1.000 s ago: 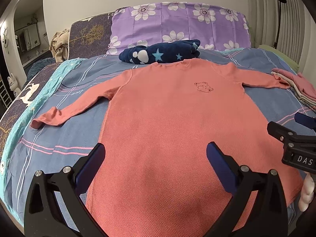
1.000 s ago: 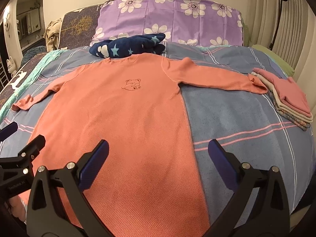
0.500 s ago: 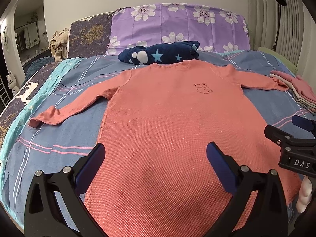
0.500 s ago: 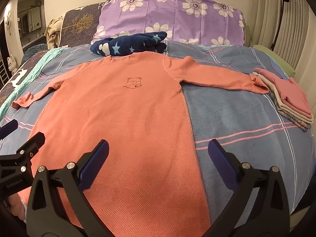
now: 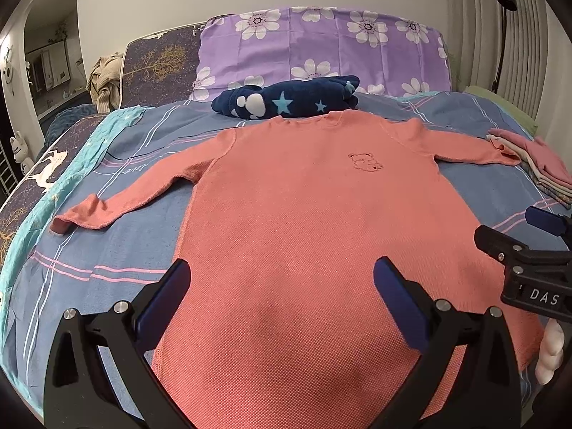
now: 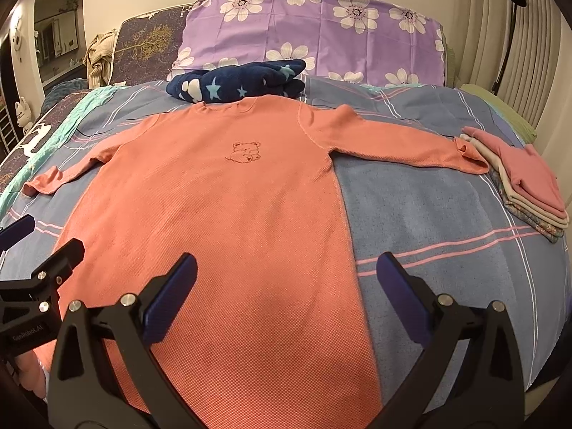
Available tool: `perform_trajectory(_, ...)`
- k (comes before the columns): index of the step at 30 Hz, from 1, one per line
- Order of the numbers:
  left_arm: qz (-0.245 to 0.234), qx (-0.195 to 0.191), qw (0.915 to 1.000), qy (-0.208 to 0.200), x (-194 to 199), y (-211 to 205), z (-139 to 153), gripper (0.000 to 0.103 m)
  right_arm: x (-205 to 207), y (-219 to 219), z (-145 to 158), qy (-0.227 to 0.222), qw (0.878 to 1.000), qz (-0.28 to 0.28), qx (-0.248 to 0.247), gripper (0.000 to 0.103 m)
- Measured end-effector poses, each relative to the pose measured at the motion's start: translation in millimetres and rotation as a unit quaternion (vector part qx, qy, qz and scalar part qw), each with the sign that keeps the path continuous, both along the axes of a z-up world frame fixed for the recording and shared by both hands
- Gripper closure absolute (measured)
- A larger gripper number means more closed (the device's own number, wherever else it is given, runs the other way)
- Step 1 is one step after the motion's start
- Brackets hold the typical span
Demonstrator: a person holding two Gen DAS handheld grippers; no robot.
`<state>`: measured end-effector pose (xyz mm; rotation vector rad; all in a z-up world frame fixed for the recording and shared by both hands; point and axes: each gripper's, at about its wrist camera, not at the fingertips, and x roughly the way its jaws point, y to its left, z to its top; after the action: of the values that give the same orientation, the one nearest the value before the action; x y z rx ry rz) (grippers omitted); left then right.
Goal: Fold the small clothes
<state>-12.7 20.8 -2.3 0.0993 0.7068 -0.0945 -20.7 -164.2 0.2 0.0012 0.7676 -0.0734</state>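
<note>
A salmon long-sleeved shirt [image 5: 314,221] [image 6: 228,214] with a small bear outline on the chest lies flat, front up, on the blue striped bedspread [image 5: 136,236], both sleeves spread sideways. My left gripper [image 5: 282,289] hovers open above the shirt's lower left part, nothing between its blue pads. Over the shirt's lower right edge my right gripper [image 6: 286,282] is open as well, empty. Each view catches the other gripper at its side edge.
A stack of folded clothes, pink on top [image 6: 525,178] [image 5: 536,164], lies at the right by the sleeve cuff. A navy star blanket [image 5: 289,102] [image 6: 239,84] sits just past the collar, before a purple flowered pillow [image 6: 314,32]. The bed's left edge carries a teal strip [image 5: 71,164].
Both grippers have drifted slightly back and up from the shirt, so a little more of the bed shows; the shirt has not moved and both stay open.
</note>
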Motion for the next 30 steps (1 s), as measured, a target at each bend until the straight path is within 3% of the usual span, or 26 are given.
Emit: perform_trajectory(30, 0.02, -0.015, 0.9997, 0.009, 11.5, 8.8, -4.8, 0.001, 7.7, 0.7, 4.2, 0.004, 1.0, 0.008, 0.014, 0.002)
